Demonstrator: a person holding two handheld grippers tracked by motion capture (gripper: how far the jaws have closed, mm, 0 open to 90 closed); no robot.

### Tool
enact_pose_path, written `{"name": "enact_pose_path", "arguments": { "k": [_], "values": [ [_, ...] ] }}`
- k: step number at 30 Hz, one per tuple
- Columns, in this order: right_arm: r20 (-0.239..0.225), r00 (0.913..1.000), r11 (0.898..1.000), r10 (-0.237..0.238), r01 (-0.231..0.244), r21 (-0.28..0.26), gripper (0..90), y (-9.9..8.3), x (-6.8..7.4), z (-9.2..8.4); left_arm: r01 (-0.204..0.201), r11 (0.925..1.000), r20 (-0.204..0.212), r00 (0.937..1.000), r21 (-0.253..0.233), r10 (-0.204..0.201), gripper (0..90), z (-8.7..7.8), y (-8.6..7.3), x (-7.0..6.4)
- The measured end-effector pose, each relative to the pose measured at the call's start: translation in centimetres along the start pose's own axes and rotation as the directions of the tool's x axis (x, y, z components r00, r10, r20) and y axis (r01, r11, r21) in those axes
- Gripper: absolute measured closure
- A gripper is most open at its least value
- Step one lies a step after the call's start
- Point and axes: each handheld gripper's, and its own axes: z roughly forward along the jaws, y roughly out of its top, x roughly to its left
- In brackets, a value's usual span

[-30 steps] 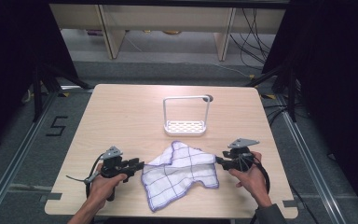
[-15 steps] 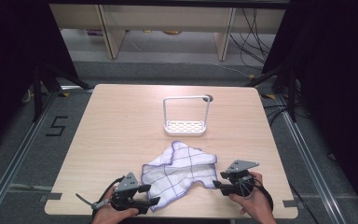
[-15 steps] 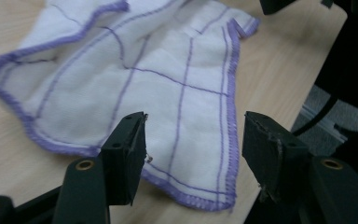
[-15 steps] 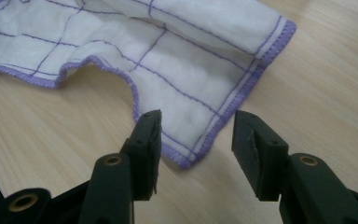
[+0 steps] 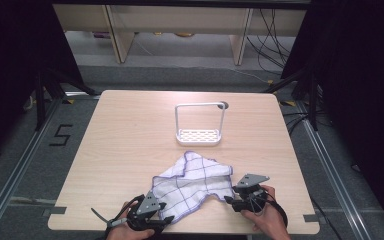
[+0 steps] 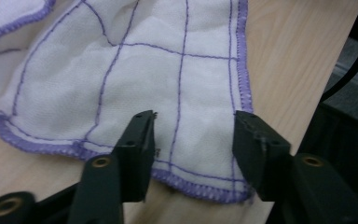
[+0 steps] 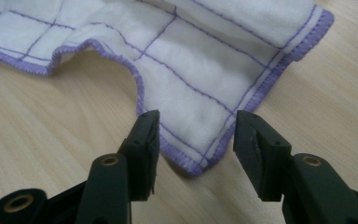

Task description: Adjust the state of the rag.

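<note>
High view: white cloth (image 5: 192, 182) with purple grid lines and purple hem lies crumpled on the wooden table (image 5: 125, 145), near the front edge, about midway between the left and right edges. Left gripper (image 5: 166, 220) sits at the front edge at the cloth's front-left corner, held by a hand (image 5: 130, 231); right gripper (image 5: 229, 200) is at the cloth's front-right corner, near the front edge, held by the other hand (image 5: 265, 217). Left gripper view: jaws stand partly apart, straddling a hemmed corner of the cloth (image 6: 168, 93); cloth lies between the fingers (image 6: 137, 149), no pinch visible. These jaws have just been closing in from a wider gap. Right gripper view: jaws partly apart, a purple-edged corner of the cloth (image 7: 200, 79) lies flat on the table between the fingers (image 7: 144, 149), pads not pressing on it; jaws have opened a little over the last moment. Behind the cloth, toward the table's middle, a small white rack (image 5: 199, 125) with a tall wire handle and perforated base stands upright, well apart from both grippers. Black cables trail from the grippers past the front edge.
</note>
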Motion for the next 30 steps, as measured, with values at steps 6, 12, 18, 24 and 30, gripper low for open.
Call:
{"name": "enact_pose_path", "arguments": {
  "k": [6,12,18,24,30],
  "values": [
    [-0.007,0.9982,0.997,-0.059,0.059,0.039,78.3,-0.1,0.5,0.4,-0.017,0.9997,-0.012,0.9998,-0.020,0.016,76.7,-0.1,-0.2,0.4],
    [-0.009,0.9944,0.994,-0.105,0.105,-0.017,86.5,0.3,2.3,-2.4,-0.027,0.9996,-0.008,0.9996,-0.006,0.027,85.1,-0.5,-0.3,0.9],
    [-0.081,0.9896,0.993,-0.119,0.120,0.002,86.4,-2.0,4.9,-3.9,-0.022,0.9998,-0.015,0.9997,0.003,0.022,85.5,-1.2,-0.4,1.4],
    [-0.137,0.9849,0.994,-0.106,0.110,0.024,77.1,-3.1,5.5,-3.2,-0.026,0.9996,0.008,0.9996,0.014,0.026,83.8,-1.4,-0.3,1.3],
    [-0.034,0.9988,0.996,-0.036,0.033,-0.083,56.1,-1.1,2.6,-4.4,0.072,0.9907,-0.027,0.9968,-0.116,-0.075,49.5,-1.7,1.3,2.6]
  ]
}}
